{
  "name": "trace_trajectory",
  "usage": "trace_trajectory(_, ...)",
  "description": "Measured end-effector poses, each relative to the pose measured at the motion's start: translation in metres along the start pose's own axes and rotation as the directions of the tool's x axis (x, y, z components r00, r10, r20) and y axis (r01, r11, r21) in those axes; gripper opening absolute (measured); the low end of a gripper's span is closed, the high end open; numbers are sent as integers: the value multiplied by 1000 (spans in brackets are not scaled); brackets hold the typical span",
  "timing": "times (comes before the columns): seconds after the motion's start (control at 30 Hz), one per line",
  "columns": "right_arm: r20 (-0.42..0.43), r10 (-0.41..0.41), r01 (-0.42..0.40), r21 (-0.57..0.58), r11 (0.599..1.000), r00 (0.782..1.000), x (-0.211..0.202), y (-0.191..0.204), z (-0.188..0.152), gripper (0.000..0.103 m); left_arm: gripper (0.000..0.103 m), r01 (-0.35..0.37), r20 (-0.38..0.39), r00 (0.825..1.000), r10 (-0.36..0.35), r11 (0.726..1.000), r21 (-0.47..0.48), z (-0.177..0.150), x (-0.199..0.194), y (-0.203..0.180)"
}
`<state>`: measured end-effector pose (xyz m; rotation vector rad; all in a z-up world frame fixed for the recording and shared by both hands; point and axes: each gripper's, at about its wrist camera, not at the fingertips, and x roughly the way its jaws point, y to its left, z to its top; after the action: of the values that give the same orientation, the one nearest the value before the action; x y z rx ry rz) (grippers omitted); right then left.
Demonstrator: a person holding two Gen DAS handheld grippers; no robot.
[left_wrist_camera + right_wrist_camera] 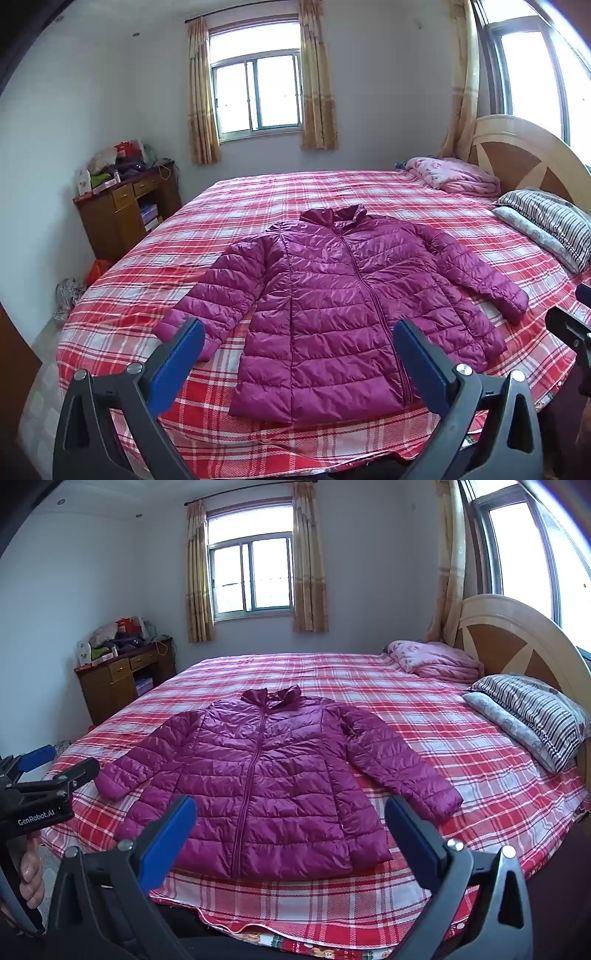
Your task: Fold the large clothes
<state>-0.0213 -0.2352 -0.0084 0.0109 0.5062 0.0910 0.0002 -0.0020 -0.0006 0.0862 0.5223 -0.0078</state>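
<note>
My left hand-held gripper (299,345) hung above the near edge of the bed (258,192), its blue fingers (177,365) spread wide and holding nothing; my right hand-held gripper (291,827) hung beside it over the same edge, likewise spread and empty. The purple puffer jacket (332,295) lay flat on the red plaid sheet (369,184), front up and zipped, hem towards the near edge, collar towards the far edge; both sleeves angled outward and down from the shoulders, apart from either gripper. Striped pillows (532,716) sat along the bed's right edge against the wooden headboard (517,642); a pink blanket (436,661) lay bunched in the far right corner. A cluttered wooden cabinet (125,206) stood against the wall beyond the bed's left edge.
</note>
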Motion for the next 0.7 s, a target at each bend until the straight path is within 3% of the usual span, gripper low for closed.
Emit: trace_trajectory(0.7,-17,3,-3,-2,1000,1000,6,0,-4,103,102,-2,4,1000,2,999,-36,-1,-1,8)
